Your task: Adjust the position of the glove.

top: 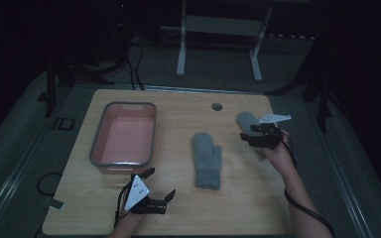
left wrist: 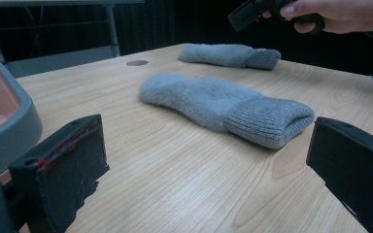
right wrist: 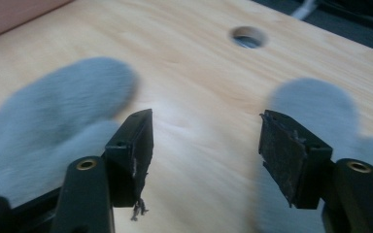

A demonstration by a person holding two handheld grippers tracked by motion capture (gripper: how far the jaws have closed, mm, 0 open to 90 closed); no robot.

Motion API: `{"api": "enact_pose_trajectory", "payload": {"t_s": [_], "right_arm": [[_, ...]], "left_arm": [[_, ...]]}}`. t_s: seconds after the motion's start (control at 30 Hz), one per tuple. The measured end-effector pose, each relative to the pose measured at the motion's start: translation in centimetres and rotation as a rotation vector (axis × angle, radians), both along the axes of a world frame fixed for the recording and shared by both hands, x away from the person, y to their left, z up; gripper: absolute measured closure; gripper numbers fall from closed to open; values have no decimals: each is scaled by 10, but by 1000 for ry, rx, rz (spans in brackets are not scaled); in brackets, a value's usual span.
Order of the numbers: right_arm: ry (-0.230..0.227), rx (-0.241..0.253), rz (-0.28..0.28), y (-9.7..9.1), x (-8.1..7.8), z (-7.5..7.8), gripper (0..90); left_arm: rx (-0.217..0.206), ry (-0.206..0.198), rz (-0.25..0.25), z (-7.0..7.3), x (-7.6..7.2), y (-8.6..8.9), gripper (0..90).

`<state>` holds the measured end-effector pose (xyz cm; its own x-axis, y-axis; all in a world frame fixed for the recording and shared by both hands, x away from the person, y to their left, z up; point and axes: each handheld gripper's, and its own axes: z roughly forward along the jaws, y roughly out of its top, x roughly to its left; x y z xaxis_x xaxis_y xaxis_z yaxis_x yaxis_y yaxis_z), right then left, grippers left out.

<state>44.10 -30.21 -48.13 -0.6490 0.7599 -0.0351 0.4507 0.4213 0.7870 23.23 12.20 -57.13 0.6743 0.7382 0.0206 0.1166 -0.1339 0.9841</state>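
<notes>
1. Risk, judged: right claw point(top: 261, 134) hangs tilted over far mitten point(top: 247, 120) near the counter point(top: 238, 208) right edge; a shallow pinch likely to catch only fuzzy pile and slip off.
2. Risk, judged: blur in right gripper view suggests motion; closing while moving could drag far mitten toward the edge instead of gripping it.
3. Risk, judged: stray fibres hang from one pad point(right wrist: 138, 155) of right claw; a worn pad may hold soft knit poorly.
4. Risk, judged: near mitten point(top: 207, 159) lies between the two claws; a sweep across could shove it out of place.
5. Right claw: spread wide, empty, above the counter; far mitten below and beside one jaw, near mitten off to the other side. Contact with the far mitten cannot be told.
6. Left claw point(top: 152, 186): spread wide, empty, low over the counter front edge, just in front of grey-rimmed pink tub point(top: 96, 144); touches neither mitten.
7. Location: near mitten flat at counter centre, ribbed cuff toward the person; far mitten flat, toward the right rear, close to cable hole point(top: 217, 106). Tub empty.
</notes>
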Motion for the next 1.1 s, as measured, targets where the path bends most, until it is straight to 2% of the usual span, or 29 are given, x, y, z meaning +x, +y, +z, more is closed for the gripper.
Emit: {"api": "enact_pose_trajectory", "payload": {"t_s": [0.17, 0.27, 0.47, 0.67, 0.73, 0.83, 1.0, 1.1], "right_arm": [[4, 19, -71, -23, 19, 3, 390], [17, 4, -94, -31, 29, -2, 435], [58, -18, -140, -40, 43, -24, 492], [108, -56, -174, -45, 48, -51, 485], [119, -51, -180, -47, 48, -59, 486], [113, -52, -183, -45, 46, -62, 538], [127, -28, -171, -47, 46, -63, 717], [143, -23, -187, -47, 46, -59, 791]], "left_arm": [[0, 0, -1, 0, 0, 0, 13], [-1, 1, -1, 0, 0, 0, 13], [-3, 4, -6, 0, 0, 0, 12], [-3, 5, -6, 0, 0, 0, 12], [-4, 6, -4, 0, 0, 0, 12], [-4, 7, -2, 0, 0, 0, 13], [4, -4, -1, 0, -1, -1, 12], [10, -5, -1, 0, -1, -1, 13]]}}
